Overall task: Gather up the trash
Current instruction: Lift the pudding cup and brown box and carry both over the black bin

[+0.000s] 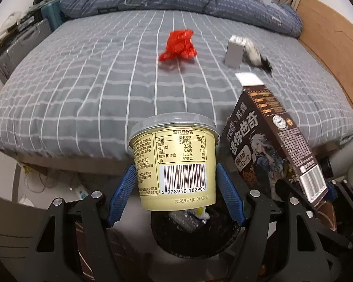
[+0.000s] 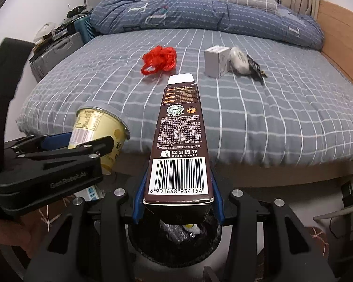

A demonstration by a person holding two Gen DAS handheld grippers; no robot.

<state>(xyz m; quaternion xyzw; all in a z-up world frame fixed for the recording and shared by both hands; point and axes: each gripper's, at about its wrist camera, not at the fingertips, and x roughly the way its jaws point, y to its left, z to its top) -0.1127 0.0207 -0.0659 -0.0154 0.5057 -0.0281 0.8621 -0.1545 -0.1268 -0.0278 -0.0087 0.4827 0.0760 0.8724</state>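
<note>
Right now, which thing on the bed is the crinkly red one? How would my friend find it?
Find the grey checked bed sheet. Near its middle, left of the small white cardboard box, lies the crumpled red plastic bag. It is the only bright red thing there.

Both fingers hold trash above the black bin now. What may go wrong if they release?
1. The long cookie box sticks out far past the bin and may tip onto the floor.
2. The yellow cup and the box hang close together and might collide over the small bin opening.

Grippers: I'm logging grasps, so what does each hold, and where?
Left gripper clamps the yogurt cup by its lower sides; right gripper clamps the cookie box at its barcode end.
</note>
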